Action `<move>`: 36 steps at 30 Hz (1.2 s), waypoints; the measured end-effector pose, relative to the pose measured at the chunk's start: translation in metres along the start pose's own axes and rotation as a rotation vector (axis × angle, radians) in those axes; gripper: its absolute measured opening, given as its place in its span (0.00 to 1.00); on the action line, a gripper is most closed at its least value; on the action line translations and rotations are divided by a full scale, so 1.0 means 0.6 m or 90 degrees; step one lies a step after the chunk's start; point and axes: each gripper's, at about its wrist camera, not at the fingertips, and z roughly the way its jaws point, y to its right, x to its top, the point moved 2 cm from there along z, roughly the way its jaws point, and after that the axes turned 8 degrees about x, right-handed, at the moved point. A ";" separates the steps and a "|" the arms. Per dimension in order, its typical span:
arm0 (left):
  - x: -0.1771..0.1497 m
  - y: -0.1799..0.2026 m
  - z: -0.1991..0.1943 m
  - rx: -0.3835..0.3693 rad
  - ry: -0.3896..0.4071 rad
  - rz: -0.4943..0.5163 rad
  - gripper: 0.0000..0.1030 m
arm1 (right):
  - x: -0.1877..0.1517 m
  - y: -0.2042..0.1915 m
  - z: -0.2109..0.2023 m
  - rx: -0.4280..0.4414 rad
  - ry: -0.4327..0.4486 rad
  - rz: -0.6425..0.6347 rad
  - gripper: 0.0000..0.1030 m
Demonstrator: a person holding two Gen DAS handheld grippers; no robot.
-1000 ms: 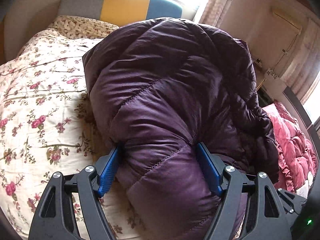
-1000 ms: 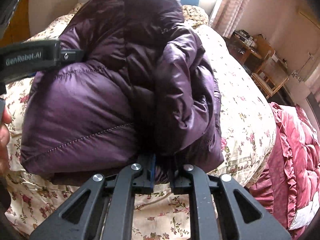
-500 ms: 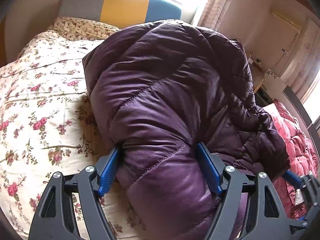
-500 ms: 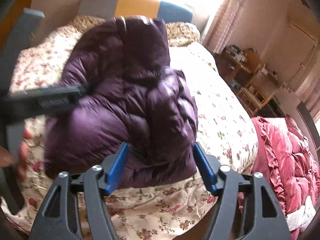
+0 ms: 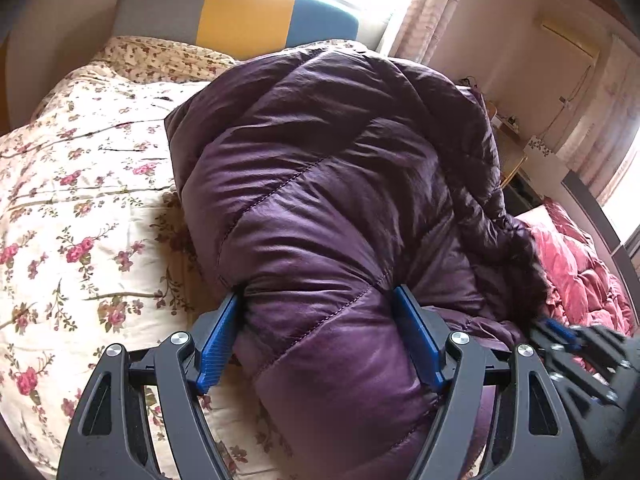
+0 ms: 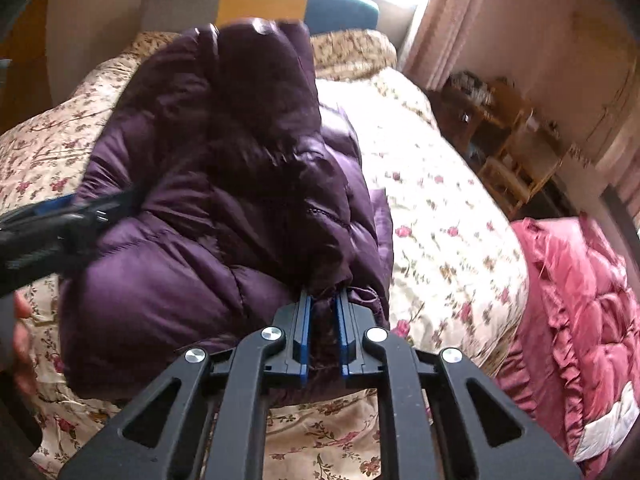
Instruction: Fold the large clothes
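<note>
Floral bed [image 5: 80, 200] | puffy purple jacket [image 5: 320, 200] bunched | right gripper [image 6: 322, 320] pinching edge

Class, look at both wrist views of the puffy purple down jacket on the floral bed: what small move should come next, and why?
Probably shut the left gripper: its blue pads straddle a thick fold of the puffy purple quilted down jacket but stand wide apart, while the right gripper already pinches an edge. Then both could lift it off the floral bedspread.

The left tongs [image 5: 316, 334] are being held spread wide, blue pads [image 5: 218, 344] apart on either side. The right tongs [image 6: 322, 332] are being held nearly closed, pads [image 6: 305, 332] pinched close together, a narrow gap being kept between them.
</note>
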 end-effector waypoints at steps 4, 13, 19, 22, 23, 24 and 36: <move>-0.001 0.006 -0.001 0.003 0.003 0.010 0.72 | -0.007 0.004 0.022 -0.005 -0.017 -0.012 0.09; -0.009 0.033 0.017 0.017 0.012 0.044 0.72 | -0.038 -0.005 0.073 -0.031 -0.030 -0.029 0.08; -0.008 0.030 0.021 0.013 0.010 0.042 0.73 | -0.030 -0.004 0.063 -0.034 -0.029 -0.010 0.09; -0.005 0.027 0.021 0.011 0.007 0.038 0.72 | -0.024 -0.004 0.055 -0.034 -0.027 -0.002 0.10; -0.004 0.026 0.020 0.011 0.007 0.035 0.72 | -0.023 -0.004 0.053 -0.036 -0.026 -0.003 0.10; -0.003 0.026 0.020 0.012 0.007 0.034 0.73 | -0.020 -0.004 0.049 -0.035 -0.023 -0.001 0.11; 0.013 0.012 0.015 0.006 0.002 0.022 0.72 | 0.019 0.002 -0.025 -0.036 0.053 0.009 0.45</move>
